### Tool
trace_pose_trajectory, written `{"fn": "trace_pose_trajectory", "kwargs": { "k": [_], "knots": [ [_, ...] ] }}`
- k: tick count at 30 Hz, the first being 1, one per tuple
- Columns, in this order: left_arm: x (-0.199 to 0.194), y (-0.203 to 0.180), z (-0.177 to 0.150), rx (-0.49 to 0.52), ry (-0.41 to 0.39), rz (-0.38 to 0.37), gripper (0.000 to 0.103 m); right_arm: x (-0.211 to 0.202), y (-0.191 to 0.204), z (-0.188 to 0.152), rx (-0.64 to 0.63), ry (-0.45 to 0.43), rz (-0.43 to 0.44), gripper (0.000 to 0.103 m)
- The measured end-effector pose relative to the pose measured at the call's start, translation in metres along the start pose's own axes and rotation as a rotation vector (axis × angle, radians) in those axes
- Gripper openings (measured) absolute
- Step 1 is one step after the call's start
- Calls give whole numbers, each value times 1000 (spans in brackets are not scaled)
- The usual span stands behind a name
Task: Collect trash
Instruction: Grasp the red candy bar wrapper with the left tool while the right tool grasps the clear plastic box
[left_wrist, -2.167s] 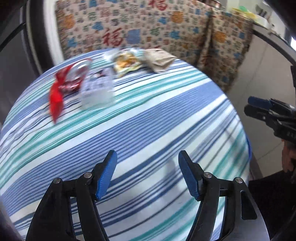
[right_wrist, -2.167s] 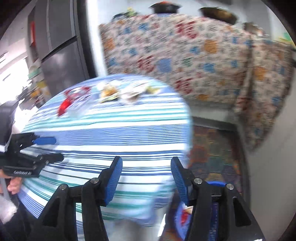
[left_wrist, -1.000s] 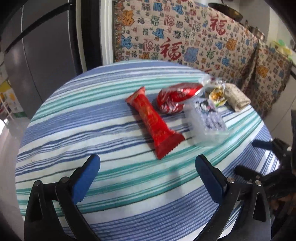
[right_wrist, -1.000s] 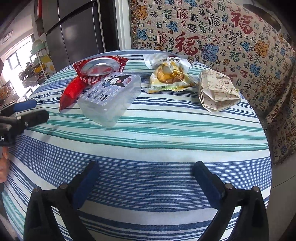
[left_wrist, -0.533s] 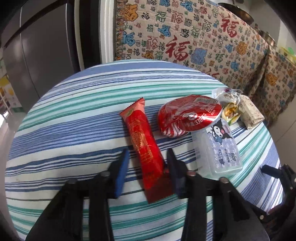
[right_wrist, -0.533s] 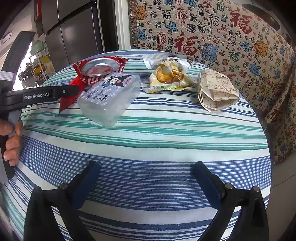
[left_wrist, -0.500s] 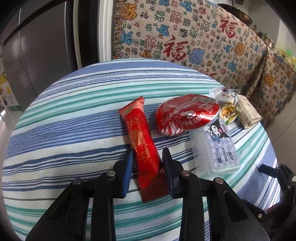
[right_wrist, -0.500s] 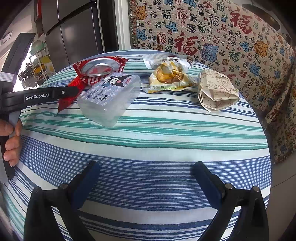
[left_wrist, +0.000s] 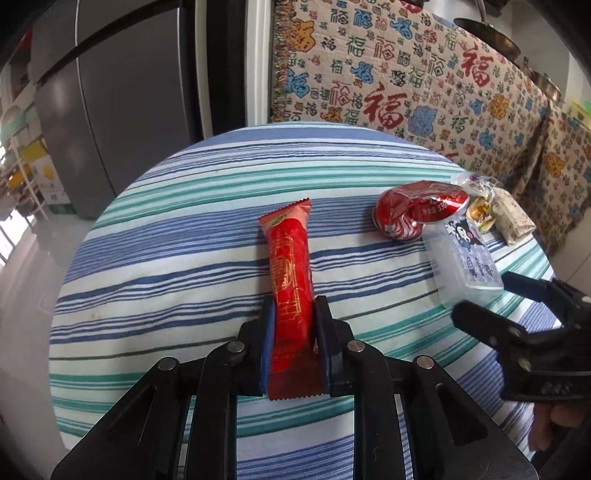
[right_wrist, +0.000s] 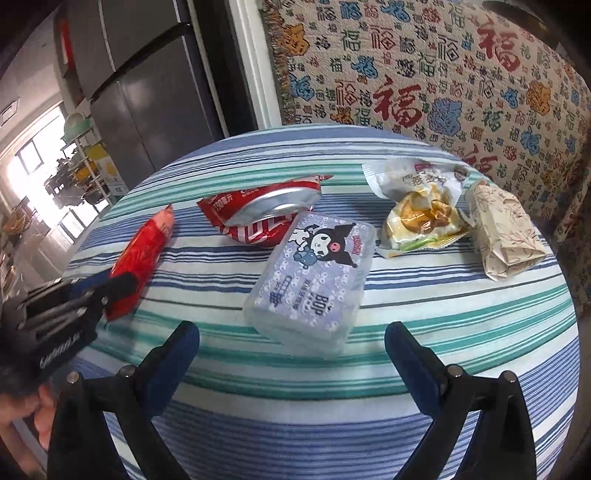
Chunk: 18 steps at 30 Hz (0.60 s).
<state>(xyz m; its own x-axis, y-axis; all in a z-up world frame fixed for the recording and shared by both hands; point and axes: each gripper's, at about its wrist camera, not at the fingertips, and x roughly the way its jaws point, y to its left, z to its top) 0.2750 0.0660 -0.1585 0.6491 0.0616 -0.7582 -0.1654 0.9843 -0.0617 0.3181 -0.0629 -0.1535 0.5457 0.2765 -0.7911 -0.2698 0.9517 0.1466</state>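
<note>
While my left tool (left_wrist: 293, 332) is closing on the red wrapper (left_wrist: 291, 273) lying on the desk (left_wrist: 166, 258), I think the pads already pinch it; slick foil could slip. My right tool (right_wrist: 291, 343) hangs open.

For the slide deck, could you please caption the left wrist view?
Left tool closing on a red snack wrapper lying on the striped tablecloth.

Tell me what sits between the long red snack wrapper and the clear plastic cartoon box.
The crushed red can lies between the red wrapper and the clear box, in the right wrist view.
</note>
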Motion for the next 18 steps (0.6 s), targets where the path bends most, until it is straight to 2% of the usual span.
{"fn": "trace_pose_trajectory", "kwargs": {
  "k": [2,3,4,7,12,13,14,15,16,18],
  "knots": [
    [-2,-3,-6,13,2,-2,20,11,-1,4,40,10,-11,102],
    [-4,-6,-9,22,2,-3,20,14,-1,5,50,1,-24,95],
    [-6,-7,-12,31,4,-5,20,14,-3,6,50,-5,-39,69],
    [-10,-10,-17,46,3,-13,20,11,-12,3,39,-4,-37,70],
    [-16,3,-22,-9,20,-44,25,-22,-34,-27,-96,-8,-78,70],
    [-15,5,-23,-16,28,-45,36,-29,-39,-35,-118,-13,-91,70],
    [-13,6,-23,-18,39,-43,54,-35,-46,-42,-132,-27,-94,70],
    [-10,7,-24,-22,48,-36,62,-40,-54,-47,-134,-33,-93,70],
    [-8,7,-25,-24,54,-26,68,-42,-61,-48,-123,-32,-78,70],
    [-6,5,-25,-13,54,-2,70,-41,-73,-48,-80,-21,-28,70]
  ]
}}
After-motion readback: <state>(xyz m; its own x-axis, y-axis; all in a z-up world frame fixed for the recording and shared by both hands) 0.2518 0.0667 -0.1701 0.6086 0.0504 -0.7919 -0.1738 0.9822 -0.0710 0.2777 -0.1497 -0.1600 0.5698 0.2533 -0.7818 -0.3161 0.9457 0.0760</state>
